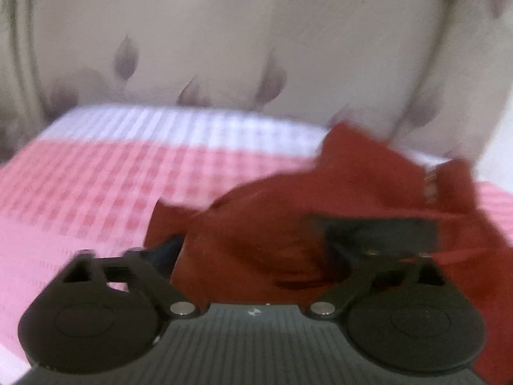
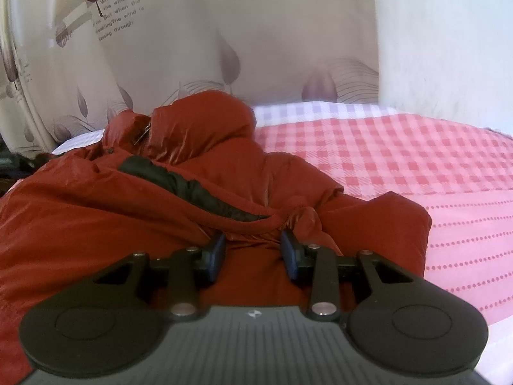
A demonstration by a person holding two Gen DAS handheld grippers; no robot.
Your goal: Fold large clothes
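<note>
A puffy red jacket point(image 2: 96, 211) with a black panel point(image 2: 192, 189) lies bunched on the bed, its collar and zipper point(image 2: 141, 136) toward the far side. My right gripper point(image 2: 253, 240) has its blue pads point(image 2: 218, 250) pressed onto a gathered fold of the jacket near its right edge. The left wrist view is blurred. There the red jacket point(image 1: 352, 173) bulges up between the widely spread jaws of my left gripper point(image 1: 256, 240), and I see no pinch on the fabric.
The jacket rests on a pink and white checked bedspread point(image 2: 384, 160) point(image 1: 96, 176). Behind the bed hangs a beige curtain with a leaf print point(image 2: 256, 48) point(image 1: 192, 32). A white wall point(image 2: 449, 48) stands at the far right.
</note>
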